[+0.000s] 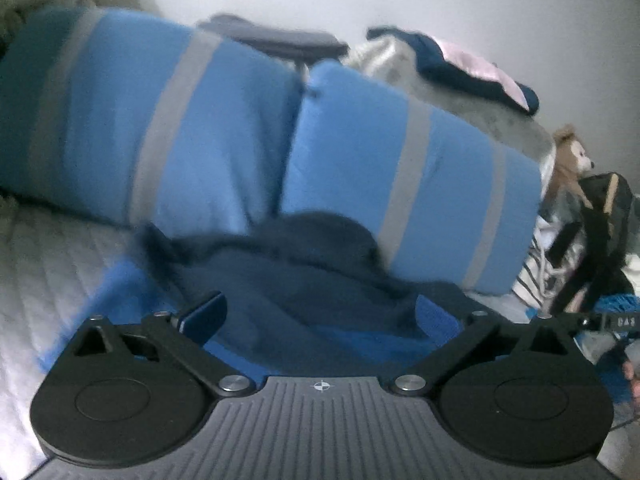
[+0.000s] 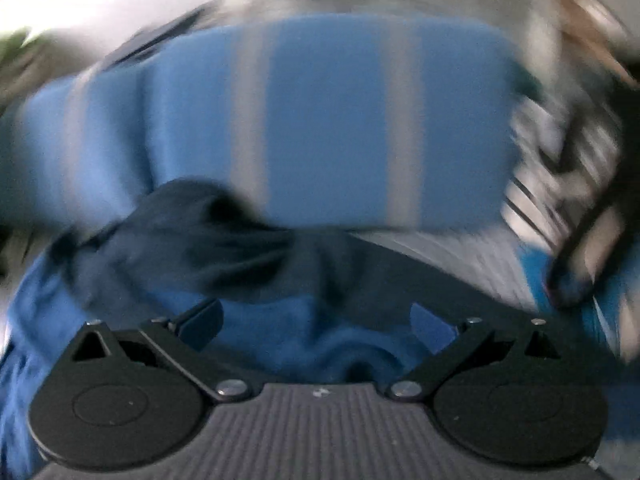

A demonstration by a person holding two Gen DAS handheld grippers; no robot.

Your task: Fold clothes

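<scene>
Both pairs of fingers stand spread wide with nothing pinched between them. On the left gripper (image 1: 320,314), the left finger (image 1: 204,314) and its mate frame a dark navy garment (image 1: 288,280) that lies crumpled directly ahead, on top of a brighter blue cloth (image 1: 360,346) spread just under the fingertips. Neither pad presses on the fabric. Beyond the navy heap, two light blue pillows with grey stripes (image 1: 168,120) lean side by side across the bed, and white quilted bedding (image 1: 48,264) shows to the left of the fingers. Past the pillows, up and to the right, sits a pile of other clothes (image 1: 460,64); a plush toy (image 1: 570,156) and a black bag (image 1: 604,232) lie further right.

On the right gripper (image 2: 316,316), the view is heavily blurred. Its fingers (image 2: 200,320) are apart above the blue cloth (image 2: 304,340), with the navy garment (image 2: 208,248) bunched ahead and to the left of them, and one striped pillow (image 2: 328,120) straight ahead beyond it.
</scene>
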